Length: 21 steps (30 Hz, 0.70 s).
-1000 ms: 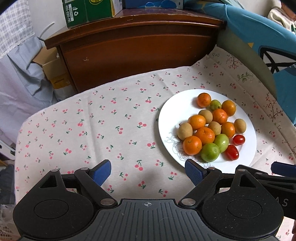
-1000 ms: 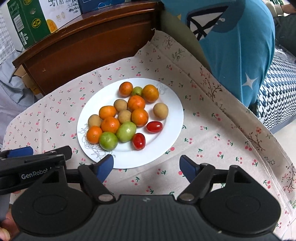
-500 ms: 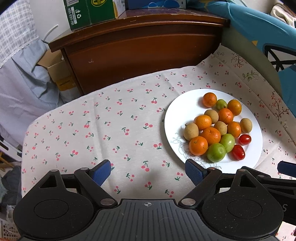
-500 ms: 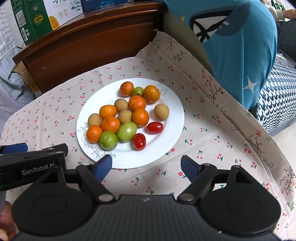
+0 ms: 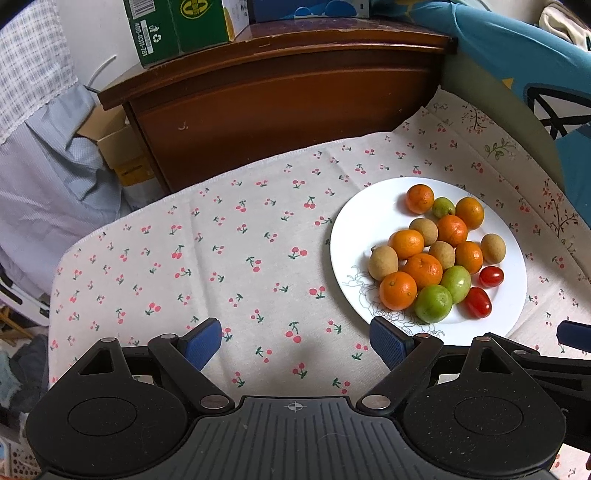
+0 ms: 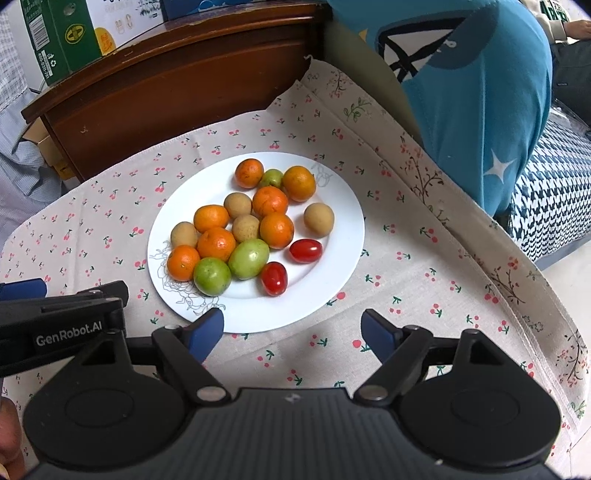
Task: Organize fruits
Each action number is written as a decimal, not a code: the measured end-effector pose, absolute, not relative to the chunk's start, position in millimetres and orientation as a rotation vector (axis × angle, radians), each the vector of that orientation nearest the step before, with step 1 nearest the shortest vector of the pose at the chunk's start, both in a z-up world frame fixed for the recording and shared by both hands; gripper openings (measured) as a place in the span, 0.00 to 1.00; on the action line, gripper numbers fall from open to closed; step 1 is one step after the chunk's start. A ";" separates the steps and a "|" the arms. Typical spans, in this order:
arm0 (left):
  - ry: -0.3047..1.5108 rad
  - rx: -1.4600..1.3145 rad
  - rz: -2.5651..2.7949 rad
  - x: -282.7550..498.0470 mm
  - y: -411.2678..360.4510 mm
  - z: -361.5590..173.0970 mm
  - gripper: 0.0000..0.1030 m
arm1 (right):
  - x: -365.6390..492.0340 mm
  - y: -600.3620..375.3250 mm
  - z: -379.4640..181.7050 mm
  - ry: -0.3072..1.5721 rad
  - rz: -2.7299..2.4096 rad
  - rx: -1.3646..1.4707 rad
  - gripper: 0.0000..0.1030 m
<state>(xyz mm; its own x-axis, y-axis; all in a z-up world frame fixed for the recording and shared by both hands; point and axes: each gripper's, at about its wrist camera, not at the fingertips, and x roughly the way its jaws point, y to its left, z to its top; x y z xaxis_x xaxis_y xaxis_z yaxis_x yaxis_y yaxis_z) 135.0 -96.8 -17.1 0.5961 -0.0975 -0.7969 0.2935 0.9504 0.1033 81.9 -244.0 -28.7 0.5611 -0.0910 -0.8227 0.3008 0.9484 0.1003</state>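
the left gripper (image 5: 295,341) and right gripper (image 6: 291,330) are both hovering with jaws apart, gripping nothing, above the cherry-print cloth (image 5: 221,258). the fruits (image 6: 243,229) are sitting heaped on the white plate (image 6: 332,258) on the table.

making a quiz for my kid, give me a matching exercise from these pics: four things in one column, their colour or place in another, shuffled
Things:
1. cherry tomatoes
2. plate
3. cardboard box
4. tablecloth

Descriptions:
A. white, holding the fruit
B. red, at the near side of the pile
C. cherry print, under the plate
D. green, on the wooden cabinet

Pairs: 1-B, 2-A, 3-D, 4-C
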 end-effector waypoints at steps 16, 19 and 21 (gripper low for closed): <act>0.889 0.255 -0.223 131.1 -97.6 -14.8 0.86 | 77.9 -242.3 -28.4 0.944 -0.228 0.229 0.79; 0.884 0.261 -0.225 129.0 -97.4 -13.7 0.86 | 75.6 -241.2 -28.1 0.940 -0.229 0.225 0.79; 0.880 0.266 -0.225 127.2 -97.0 -12.9 0.86 | 73.4 -240.4 -28.1 0.940 -0.230 0.225 0.79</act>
<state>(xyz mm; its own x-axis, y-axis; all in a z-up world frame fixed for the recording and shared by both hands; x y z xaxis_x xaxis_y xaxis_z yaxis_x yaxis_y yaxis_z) 127.2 -97.0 -12.9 0.6173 -0.0844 -0.7822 0.3019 0.9435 0.1364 73.4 -240.4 -28.1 0.5689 -0.0963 -0.8168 0.2913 0.9523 0.0906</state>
